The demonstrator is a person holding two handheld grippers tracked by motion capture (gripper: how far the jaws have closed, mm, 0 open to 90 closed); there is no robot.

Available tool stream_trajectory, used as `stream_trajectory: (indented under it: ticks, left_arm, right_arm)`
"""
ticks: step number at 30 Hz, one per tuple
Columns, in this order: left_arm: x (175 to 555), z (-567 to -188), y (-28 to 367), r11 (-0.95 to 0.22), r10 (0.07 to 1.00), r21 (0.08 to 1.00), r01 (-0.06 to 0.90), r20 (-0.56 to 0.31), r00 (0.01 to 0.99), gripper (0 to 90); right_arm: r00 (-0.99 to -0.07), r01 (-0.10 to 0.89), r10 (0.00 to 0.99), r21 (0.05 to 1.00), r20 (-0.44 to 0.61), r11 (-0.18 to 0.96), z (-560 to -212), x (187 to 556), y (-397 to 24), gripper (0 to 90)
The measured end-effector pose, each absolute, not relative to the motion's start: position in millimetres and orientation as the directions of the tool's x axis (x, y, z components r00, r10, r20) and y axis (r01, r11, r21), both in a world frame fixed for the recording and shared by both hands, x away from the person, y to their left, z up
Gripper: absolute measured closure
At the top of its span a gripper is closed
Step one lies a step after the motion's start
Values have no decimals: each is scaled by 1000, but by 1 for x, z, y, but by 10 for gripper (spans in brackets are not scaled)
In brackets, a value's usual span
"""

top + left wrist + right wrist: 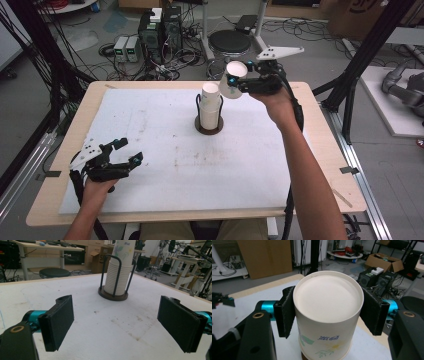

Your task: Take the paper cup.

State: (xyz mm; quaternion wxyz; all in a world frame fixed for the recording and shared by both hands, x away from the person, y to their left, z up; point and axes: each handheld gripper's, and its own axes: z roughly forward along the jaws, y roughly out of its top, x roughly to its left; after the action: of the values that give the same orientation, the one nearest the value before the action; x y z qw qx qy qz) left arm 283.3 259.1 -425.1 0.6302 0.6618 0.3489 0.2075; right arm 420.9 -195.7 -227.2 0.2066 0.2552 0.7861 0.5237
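Note:
My right gripper (234,83) is shut on a white paper cup (231,79) with a floral print, held tilted in the air just up and right of the cup stack. In the right gripper view the cup (328,305) shows its recessed base, with both black pads (285,312) pressing its sides. A stack of nested paper cups (210,107) stands in a dark wire holder (209,129) at mid-table. The stack (117,277) appears ahead in the left gripper view. My left gripper (128,152) rests at the front left, open, with nothing between its pads (58,322).
A white foam mat (165,150) covers most of the wooden table (325,165). Beyond the far edge are a black stool (229,42), computer cases (160,30) and loose cables on the floor. Black frame posts (367,45) stand at the right.

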Motion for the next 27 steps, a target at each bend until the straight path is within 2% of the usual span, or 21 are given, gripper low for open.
stream_trajectory:
  ticks: [9,16,27]
  left_arm:
    - [278,-421,254,21,725,982,188,-144,674,137]
    - [277,-422,250,2,727,981,196,-136,673,137]
    - [278,-422,246,-6,713,982,189,-129,689,137]
  right_arm:
    - [-795,159,601,931,-77,329,-236,387,-228,357]
    - [-820,173,570,930,-46,325,-273,361,-245,358]
    - [-854,192,520,929,1,315,-314,345,-248,359]
